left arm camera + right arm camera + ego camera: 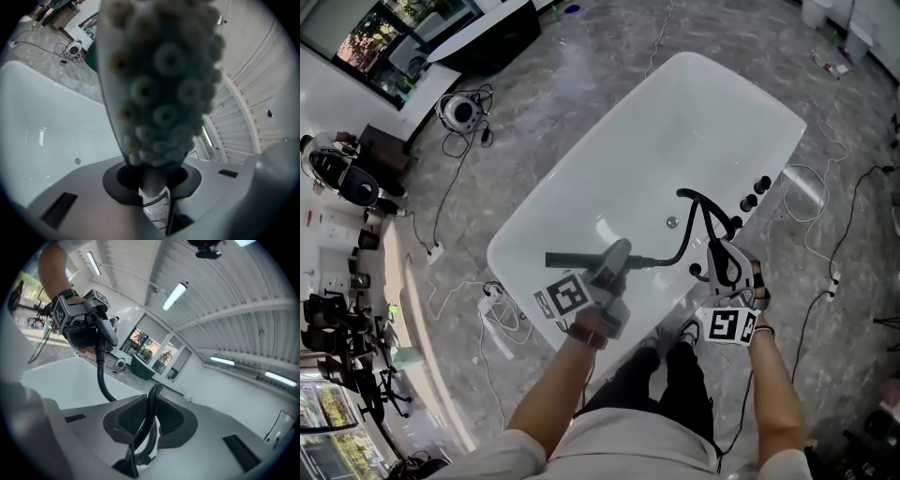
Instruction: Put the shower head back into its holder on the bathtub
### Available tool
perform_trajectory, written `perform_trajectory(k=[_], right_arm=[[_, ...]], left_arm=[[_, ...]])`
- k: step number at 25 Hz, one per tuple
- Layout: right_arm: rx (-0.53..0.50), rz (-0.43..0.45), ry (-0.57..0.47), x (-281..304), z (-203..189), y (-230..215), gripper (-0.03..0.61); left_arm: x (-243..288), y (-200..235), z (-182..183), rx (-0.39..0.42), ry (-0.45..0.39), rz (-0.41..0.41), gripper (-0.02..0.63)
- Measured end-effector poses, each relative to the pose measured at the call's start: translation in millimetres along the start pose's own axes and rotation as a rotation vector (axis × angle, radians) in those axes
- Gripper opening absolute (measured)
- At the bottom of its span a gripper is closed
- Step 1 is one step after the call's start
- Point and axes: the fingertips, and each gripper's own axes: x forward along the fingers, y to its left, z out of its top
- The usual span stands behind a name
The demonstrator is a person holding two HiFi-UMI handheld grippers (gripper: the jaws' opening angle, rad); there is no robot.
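Two grippers are working over the white bathtub (pixel 694 103), one on the shower head (pixel 572 260) and one on its hose (pixel 675 255).
The left gripper (pixel 614 267) is holding the shower head roughly level above the tub's basin, its long axis running toward the head view's left and its nozzle face looking into that gripper's camera. Its fingers (pixel 117 183) are standing partly spread, pinching the neck and hiding it, while the tip is running off the frame's top. The right gripper (pixel 724 267) is sitting near the rim's knobs (pixel 750 200), its fingers (pixel 173 420) pressing on the black hose. The holder is proving hard to make out.
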Motion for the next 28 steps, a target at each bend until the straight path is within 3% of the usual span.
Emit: perform_trajectory(k=[3, 5, 14, 28], right_arm=[[0.147, 0.04, 0.08, 3, -29, 10, 0.069], [0.172, 0.038, 0.114, 5, -43, 13, 0.069], [0.079, -0.038, 0.118, 24, -60, 25, 0.069], [0.356, 0.128, 0.289, 49, -150, 102, 0.069]], left_arm=[[-1, 5, 1, -0.002, 0.009, 0.004, 0.095], [-2, 8, 4, -0.004, 0.008, 0.007, 0.095], [-2, 17, 6, 0.005, 0.018, 0.015, 0.095], [18, 62, -8, 0.017, 0.024, 0.024, 0.095]])
